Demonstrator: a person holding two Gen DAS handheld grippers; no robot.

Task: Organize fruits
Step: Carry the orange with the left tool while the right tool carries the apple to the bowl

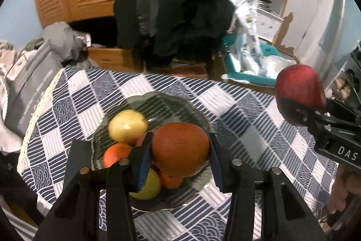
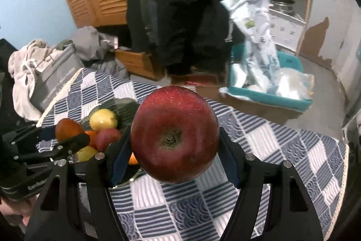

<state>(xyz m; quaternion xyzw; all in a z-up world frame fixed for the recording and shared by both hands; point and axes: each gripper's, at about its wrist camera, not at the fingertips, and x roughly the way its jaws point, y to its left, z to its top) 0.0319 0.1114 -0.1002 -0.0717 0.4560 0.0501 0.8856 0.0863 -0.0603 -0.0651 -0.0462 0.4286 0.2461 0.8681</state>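
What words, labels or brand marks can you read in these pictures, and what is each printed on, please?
"DAS": white letters on the right gripper's black body, cut off at the frame edge.
"Gen Robo": on the left gripper's body, cut off.
Grey box: lines of print, too blurred to read.
White bag: a small logo, unreadable.

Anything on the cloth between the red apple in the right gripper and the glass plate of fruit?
No, only bare checkered tablecloth lies between the red apple and the glass plate, seen in the left wrist view.
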